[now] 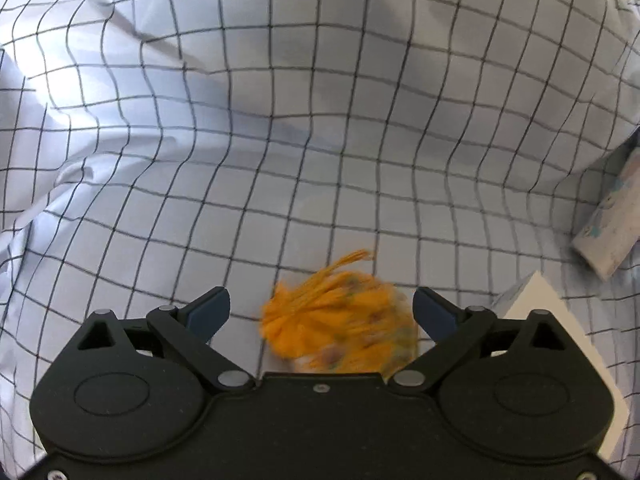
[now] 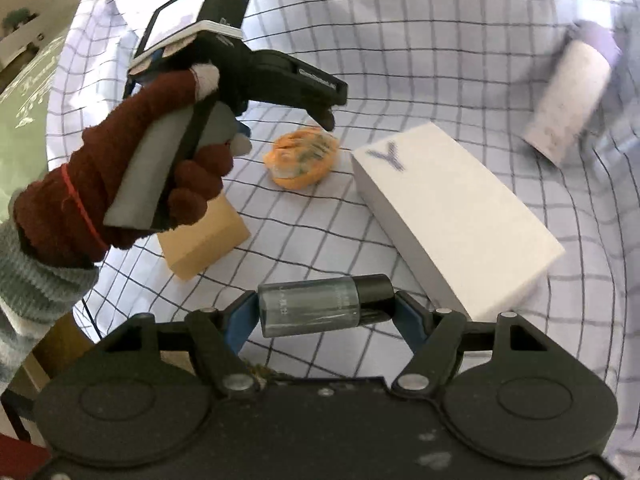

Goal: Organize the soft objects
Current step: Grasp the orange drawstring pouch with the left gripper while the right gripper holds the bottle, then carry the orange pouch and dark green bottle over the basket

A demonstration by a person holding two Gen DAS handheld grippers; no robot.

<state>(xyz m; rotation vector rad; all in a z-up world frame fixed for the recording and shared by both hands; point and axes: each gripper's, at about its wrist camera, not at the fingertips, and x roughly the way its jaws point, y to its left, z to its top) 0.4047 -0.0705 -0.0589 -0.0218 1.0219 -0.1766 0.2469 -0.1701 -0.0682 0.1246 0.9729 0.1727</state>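
Left gripper (image 1: 322, 314) hanging over checked cloth (image 1: 320, 140), jaws gaping wide, gripping nothing; orange pouch (image 1: 340, 320) lying between pads at 12 o'clock, slightly toward right pad, tassel pointing 12 (blurred). Right gripper (image 2: 324, 308) clamping small bottle (image 2: 320, 306) crosswise, cap at 3 o'clock; pouch sitting farther off, so left hand (image 2: 132, 176) looking nearer for pickup.

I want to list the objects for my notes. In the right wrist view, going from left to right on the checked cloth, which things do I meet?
Tan foam block → orange fringed soft bundle → white rectangular foam block marked Y → pale cylindrical roll, blurred, at the far right.
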